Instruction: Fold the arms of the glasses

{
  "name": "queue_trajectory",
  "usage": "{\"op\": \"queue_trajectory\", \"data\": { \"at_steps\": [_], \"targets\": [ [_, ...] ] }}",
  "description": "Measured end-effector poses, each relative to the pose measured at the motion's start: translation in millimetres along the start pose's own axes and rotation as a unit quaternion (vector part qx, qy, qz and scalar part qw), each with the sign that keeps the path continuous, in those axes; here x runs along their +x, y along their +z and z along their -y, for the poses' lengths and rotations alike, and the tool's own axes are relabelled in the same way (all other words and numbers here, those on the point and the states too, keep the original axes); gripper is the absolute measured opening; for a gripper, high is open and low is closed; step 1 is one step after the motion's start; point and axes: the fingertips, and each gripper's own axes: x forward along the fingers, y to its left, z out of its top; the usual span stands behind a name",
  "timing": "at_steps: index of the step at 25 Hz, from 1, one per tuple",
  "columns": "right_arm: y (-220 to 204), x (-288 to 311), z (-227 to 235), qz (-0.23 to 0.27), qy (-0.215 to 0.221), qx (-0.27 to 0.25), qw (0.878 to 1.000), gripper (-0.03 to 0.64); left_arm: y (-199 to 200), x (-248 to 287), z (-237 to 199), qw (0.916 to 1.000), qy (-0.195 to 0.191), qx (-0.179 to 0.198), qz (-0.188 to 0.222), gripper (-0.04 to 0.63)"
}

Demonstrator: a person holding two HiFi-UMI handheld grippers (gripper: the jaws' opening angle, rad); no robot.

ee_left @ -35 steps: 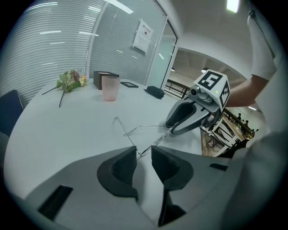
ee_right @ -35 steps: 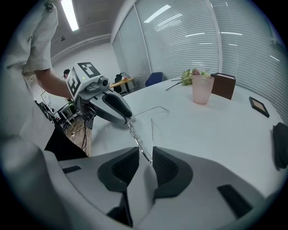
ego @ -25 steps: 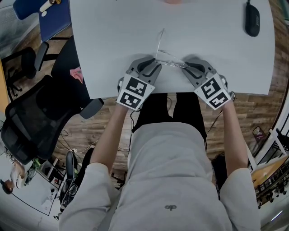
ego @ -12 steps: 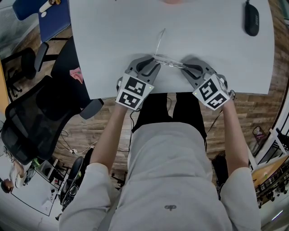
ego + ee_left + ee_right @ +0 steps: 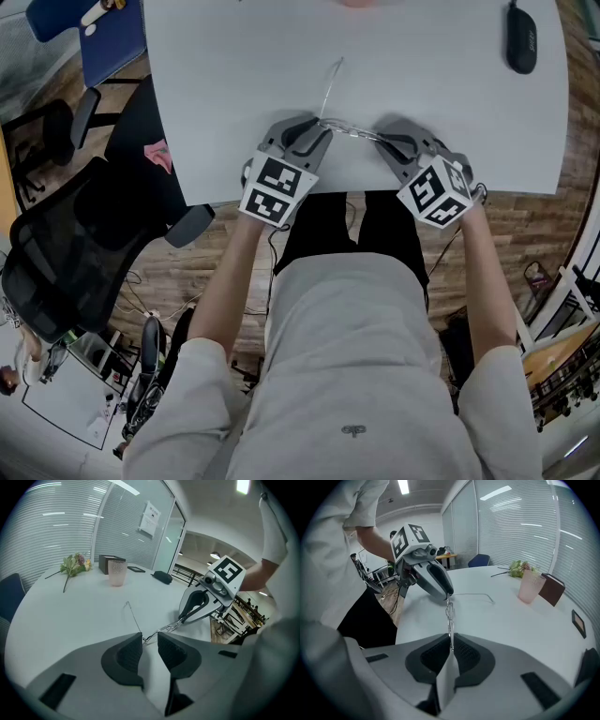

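Thin wire glasses (image 5: 352, 129) hang just above the white table (image 5: 234, 75) between my two grippers. My left gripper (image 5: 319, 127) is shut on their left end, the hinge corner pinched at its fingertips (image 5: 140, 638). One arm (image 5: 328, 89) of the glasses sticks out away from me over the table, unfolded. My right gripper (image 5: 382, 141) has just been closing, and in the right gripper view (image 5: 451, 648) its pads now clamp the wire frame (image 5: 449, 613), which runs straight up to the left gripper (image 5: 433, 581).
A black mouse (image 5: 523, 39) lies at the table's far right. A pink cup (image 5: 116, 573), a dark box (image 5: 111, 559) and cut flowers (image 5: 72, 564) stand at the far side. The table's near edge runs right under both grippers; an office chair (image 5: 84, 234) stands left.
The right gripper has rolled, its marker cube turning, and its jaws have closed onto the frame's right end. The left gripper has stayed put.
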Motion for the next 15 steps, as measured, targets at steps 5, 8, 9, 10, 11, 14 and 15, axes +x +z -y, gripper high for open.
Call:
{"op": "queue_trajectory", "data": {
  "at_steps": [5, 8, 9, 10, 11, 14, 15],
  "targets": [
    [1.1, 0.4, -0.6, -0.003, -0.004, -0.004, 1.0, 0.032, -0.8, -1.4, -0.3, 1.0, 0.0, -0.003, 0.001, 0.115],
    [0.8, 1.5, 0.0, -0.002, -0.005, 0.004, 1.0, 0.04, -1.9, -1.5, -0.8, 1.0, 0.002, -0.003, 0.001, 0.115],
    [0.1, 1.3, 0.7, -0.002, -0.006, 0.008, 1.0, 0.041, -2.3, -1.0, -0.2, 1.0, 0.001, -0.003, 0.0, 0.115],
    [-0.4, 0.9, 1.4, -0.003, -0.007, 0.013, 1.0, 0.044, -2.8, -0.6, 0.6, 1.0, 0.0, -0.004, -0.001, 0.115],
    [-0.7, 0.5, 2.0, -0.003, -0.008, 0.017, 1.0, 0.048, -3.3, -0.8, 1.3, 1.0, -0.002, -0.005, -0.001, 0.115],
    [-0.1, -0.1, 2.7, -0.004, -0.01, 0.026, 1.0, 0.061, -3.9, -2.0, 3.0, 0.9999, -0.005, -0.011, 0.0, 0.115],
    [0.0, -0.3, 2.8, -0.003, -0.012, 0.028, 1.0, 0.072, -3.9, -1.9, 3.9, 0.9999, -0.007, -0.011, 0.001, 0.115]
  ]
}}
